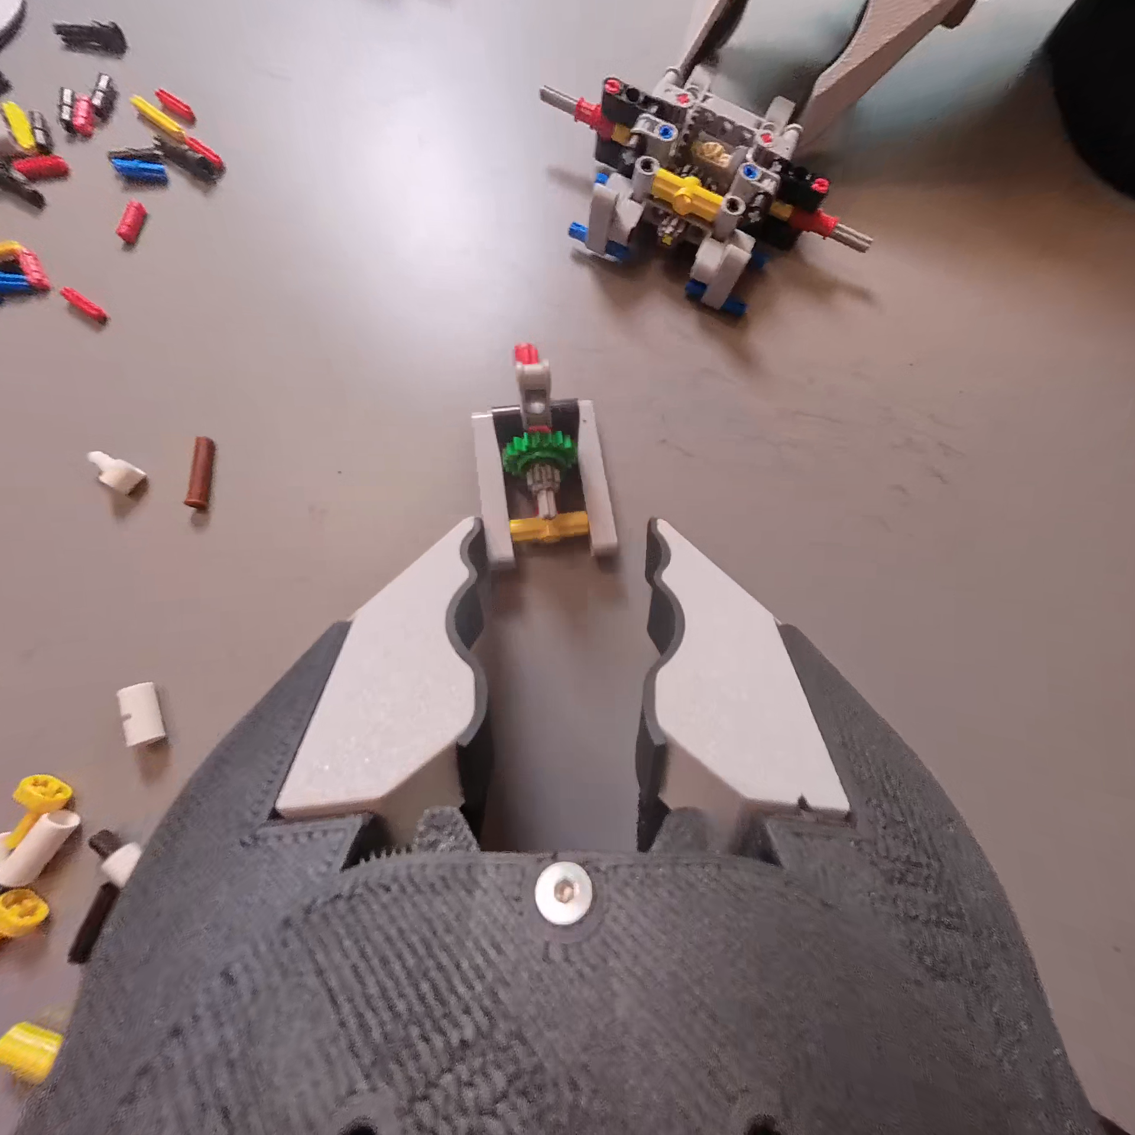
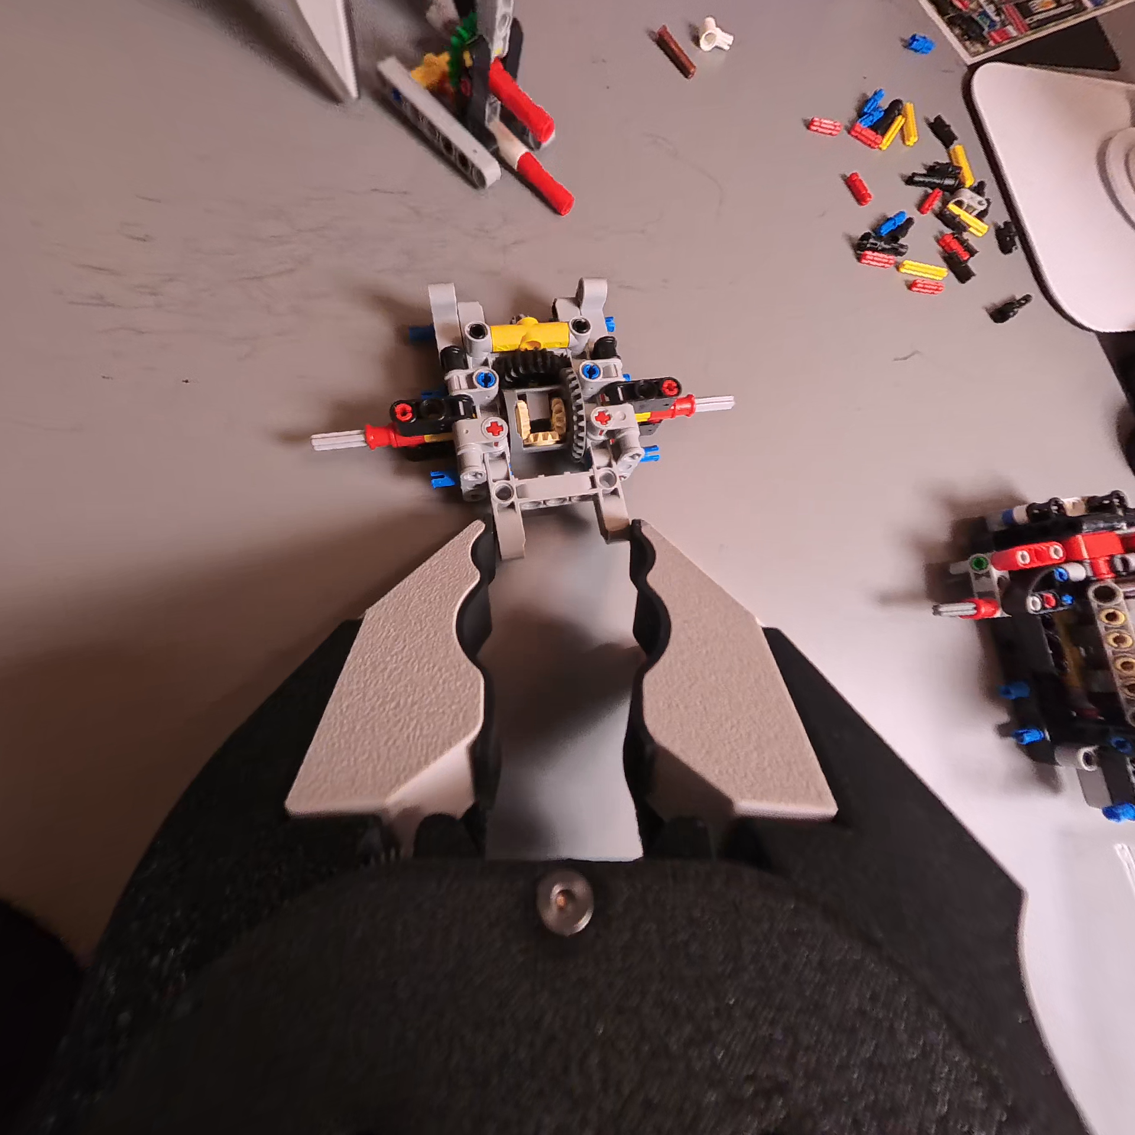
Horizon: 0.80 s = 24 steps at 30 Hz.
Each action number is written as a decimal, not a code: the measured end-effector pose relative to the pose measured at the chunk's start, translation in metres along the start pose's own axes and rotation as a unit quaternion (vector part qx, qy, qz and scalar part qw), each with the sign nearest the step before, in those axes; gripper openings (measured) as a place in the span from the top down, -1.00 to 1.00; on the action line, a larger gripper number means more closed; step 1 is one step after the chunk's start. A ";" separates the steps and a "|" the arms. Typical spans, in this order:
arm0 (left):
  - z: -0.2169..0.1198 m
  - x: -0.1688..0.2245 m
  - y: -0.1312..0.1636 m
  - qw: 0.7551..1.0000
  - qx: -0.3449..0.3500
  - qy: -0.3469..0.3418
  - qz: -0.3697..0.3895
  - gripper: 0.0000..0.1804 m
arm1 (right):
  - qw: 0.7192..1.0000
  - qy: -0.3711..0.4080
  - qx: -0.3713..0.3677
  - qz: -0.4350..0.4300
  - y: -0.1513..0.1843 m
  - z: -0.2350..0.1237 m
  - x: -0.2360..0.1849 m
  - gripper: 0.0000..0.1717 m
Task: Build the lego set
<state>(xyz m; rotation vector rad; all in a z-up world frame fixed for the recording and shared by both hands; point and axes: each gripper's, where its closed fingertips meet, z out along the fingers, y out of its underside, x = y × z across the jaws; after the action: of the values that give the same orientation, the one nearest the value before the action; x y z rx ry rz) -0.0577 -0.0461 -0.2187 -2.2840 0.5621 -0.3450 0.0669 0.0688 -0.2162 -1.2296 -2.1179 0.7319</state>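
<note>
My left gripper is open just behind a small frame assembly that lies on the table, with two grey beams, a green gear and a yellow crosspiece. The left pad sits beside the frame's left beam; the right pad stands apart from it. This frame also shows in the right wrist view. My right gripper is shut on the two grey rear legs of a grey gearbox assembly with tan gears and red-tipped axles, which rests on the table. The gearbox assembly also shows in the left wrist view.
Loose red, yellow, blue and black pins lie at the left, with a brown pin and white connectors. A larger black and red build stands to the right. A white tray lies at the far right. Tip to tip, the grippers are about 20 cm apart.
</note>
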 end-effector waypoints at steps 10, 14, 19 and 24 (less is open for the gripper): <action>-0.003 0.061 -0.014 0.984 0.049 0.160 0.067 0.66 | 1.000 0.011 0.011 0.008 0.001 0.001 0.007 0.51; -0.015 0.044 -0.030 0.986 0.105 0.112 0.072 0.66 | 1.000 0.018 0.004 -0.007 0.000 0.000 0.005 0.51; -0.016 -0.003 -0.031 0.990 0.125 0.003 0.071 0.50 | 1.000 0.024 0.004 -0.012 -0.002 0.001 0.005 0.51; -0.004 -0.009 -0.031 0.989 0.100 0.006 0.111 0.32 | 1.000 0.027 0.002 -0.017 -0.002 0.001 0.005 0.51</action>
<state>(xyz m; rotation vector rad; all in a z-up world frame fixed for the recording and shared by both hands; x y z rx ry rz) -0.0580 -0.0251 -0.1939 -2.0059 0.7449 -0.2909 0.0630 0.0723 -0.2148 -1.1957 -2.0879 0.6807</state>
